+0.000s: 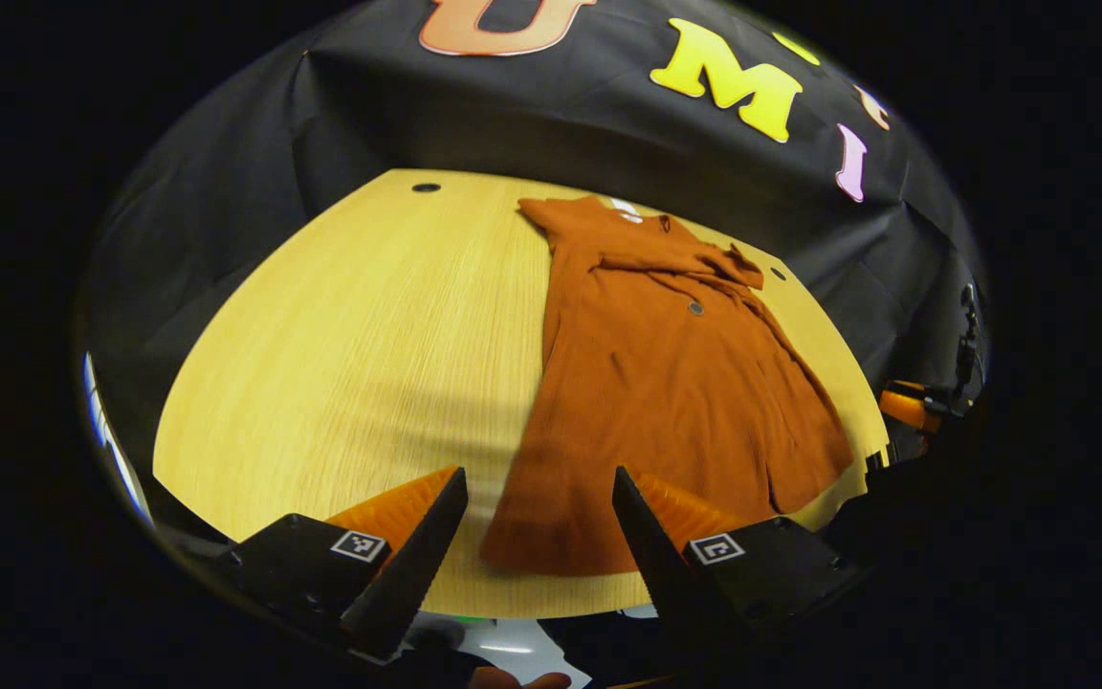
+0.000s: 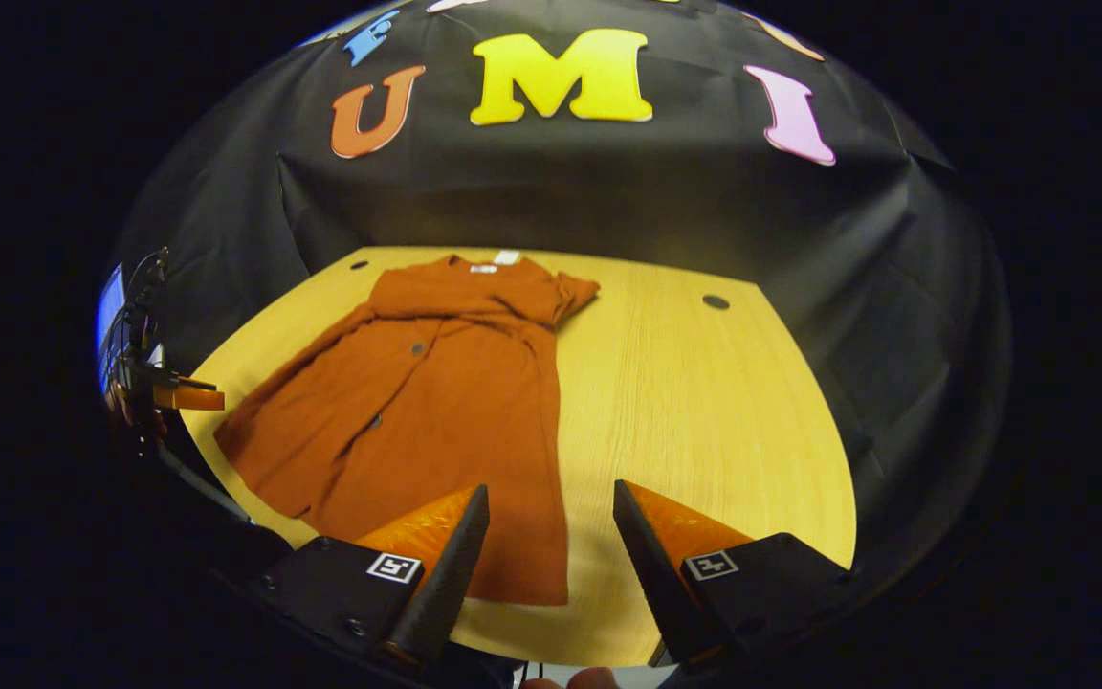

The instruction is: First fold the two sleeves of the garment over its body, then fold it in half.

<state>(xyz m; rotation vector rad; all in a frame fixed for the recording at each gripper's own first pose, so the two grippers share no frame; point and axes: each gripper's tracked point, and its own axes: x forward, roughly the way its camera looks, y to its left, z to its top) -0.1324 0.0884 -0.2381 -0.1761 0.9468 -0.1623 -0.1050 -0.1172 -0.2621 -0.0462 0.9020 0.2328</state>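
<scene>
No text can be read: the garment's [image 2: 446, 402] small neck label [image 2: 484, 269] is too small to make out.

Garment [image 1: 666, 383] hem corner behind a claw finger [image 1: 651, 536]; other claw [image 1: 905, 407] mostly cut off.

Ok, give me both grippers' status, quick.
Left gripper: jaws open, empty, above the garment's hem.
Right gripper: jaws open, empty.
</scene>
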